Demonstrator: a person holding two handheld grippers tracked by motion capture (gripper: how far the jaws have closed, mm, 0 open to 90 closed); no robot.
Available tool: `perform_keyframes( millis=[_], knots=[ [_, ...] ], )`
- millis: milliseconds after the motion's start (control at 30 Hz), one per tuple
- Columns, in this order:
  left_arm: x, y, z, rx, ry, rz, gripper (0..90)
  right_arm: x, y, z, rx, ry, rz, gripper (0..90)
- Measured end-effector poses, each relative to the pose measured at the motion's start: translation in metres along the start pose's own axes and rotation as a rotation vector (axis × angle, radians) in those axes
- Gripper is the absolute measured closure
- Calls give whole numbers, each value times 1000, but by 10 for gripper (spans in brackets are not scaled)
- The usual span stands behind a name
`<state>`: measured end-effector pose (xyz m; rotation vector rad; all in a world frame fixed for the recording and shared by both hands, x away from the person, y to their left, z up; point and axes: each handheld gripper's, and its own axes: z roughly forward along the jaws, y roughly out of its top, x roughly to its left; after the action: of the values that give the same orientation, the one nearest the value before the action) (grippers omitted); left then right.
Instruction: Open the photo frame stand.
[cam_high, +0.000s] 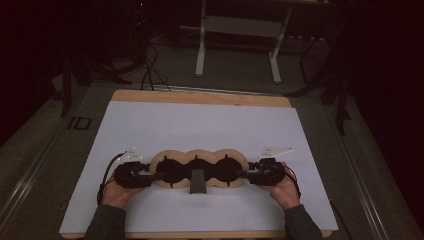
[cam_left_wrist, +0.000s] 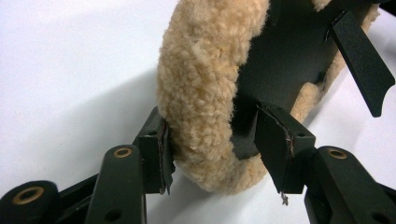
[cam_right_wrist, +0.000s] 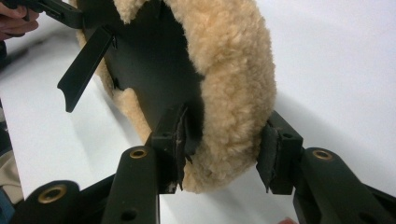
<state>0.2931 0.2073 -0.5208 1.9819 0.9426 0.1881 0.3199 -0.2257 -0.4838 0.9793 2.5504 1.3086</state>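
My left tongs (cam_high: 154, 176) and right tongs (cam_high: 243, 174) were each clamped on an end of the fleece-rimmed black three-lobed pad (cam_high: 199, 168), near my edge of the white bench (cam_high: 200, 125). A black strap (cam_high: 197, 182) stuck out from its middle toward me.

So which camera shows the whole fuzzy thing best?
The high view: the whole fuzzy pad shows there, three joined rounds with black middles, lying on the white sheet. The left gripper view and the right gripper view each show just one fleecy end between the jaws.
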Motion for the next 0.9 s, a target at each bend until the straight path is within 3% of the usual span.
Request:
perform_keyframes(
  millis=[233,467,533,900],
  knots=[
    [-11,3,-2,-2,50,76,531,-3,-2,1,12,-19,9,543],
    [-16,6,0,-7,83,107,539,-4,-2,-1,11,-42,-5,534],
    [-18,10,3,-9,109,128,538,-5,-2,-1,8,-51,-8,530],
    [-22,16,10,-19,161,169,539,-10,-2,0,-14,-96,4,506]
  ],
)
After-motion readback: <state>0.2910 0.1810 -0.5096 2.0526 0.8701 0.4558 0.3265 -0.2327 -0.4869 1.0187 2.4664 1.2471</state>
